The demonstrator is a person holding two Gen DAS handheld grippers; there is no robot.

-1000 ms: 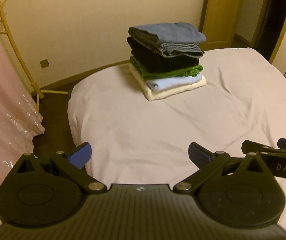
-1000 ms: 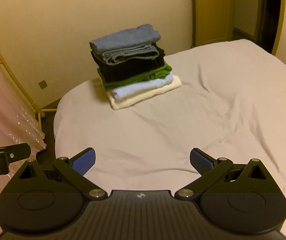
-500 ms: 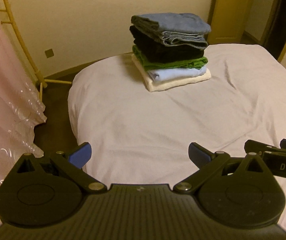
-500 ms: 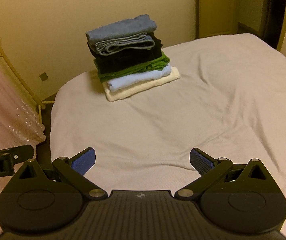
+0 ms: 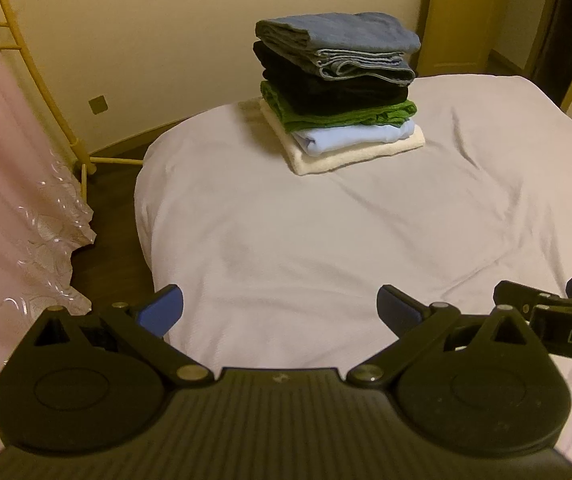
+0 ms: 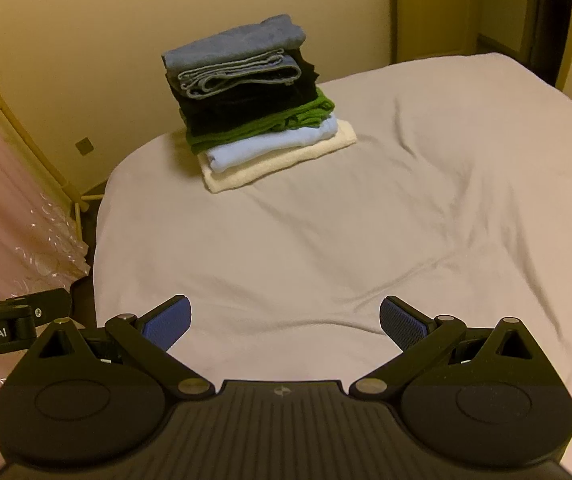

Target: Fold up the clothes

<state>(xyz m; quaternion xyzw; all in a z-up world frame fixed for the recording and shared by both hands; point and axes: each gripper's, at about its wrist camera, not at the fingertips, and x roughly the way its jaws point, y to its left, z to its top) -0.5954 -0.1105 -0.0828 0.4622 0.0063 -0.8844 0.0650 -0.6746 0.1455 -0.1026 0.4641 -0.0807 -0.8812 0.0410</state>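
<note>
Folded clothes (image 5: 338, 92) are stacked near the bed's (image 5: 326, 240) far edge.
Left gripper (image 5: 279, 310) and right gripper (image 6: 286, 320) are held released, empty, over bare sheet.

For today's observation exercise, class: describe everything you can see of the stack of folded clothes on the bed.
The stack of folded clothes holds five pieces: a cream towel-like piece at the bottom, then a pale blue piece, a green knit, a thick black piece, and a grey-blue, denim-like piece on top with its folded edges facing the camera. It sits upright near the far edge of the bed, close to the wall, touching only the pale sheet. Neither gripper is near it.
</note>
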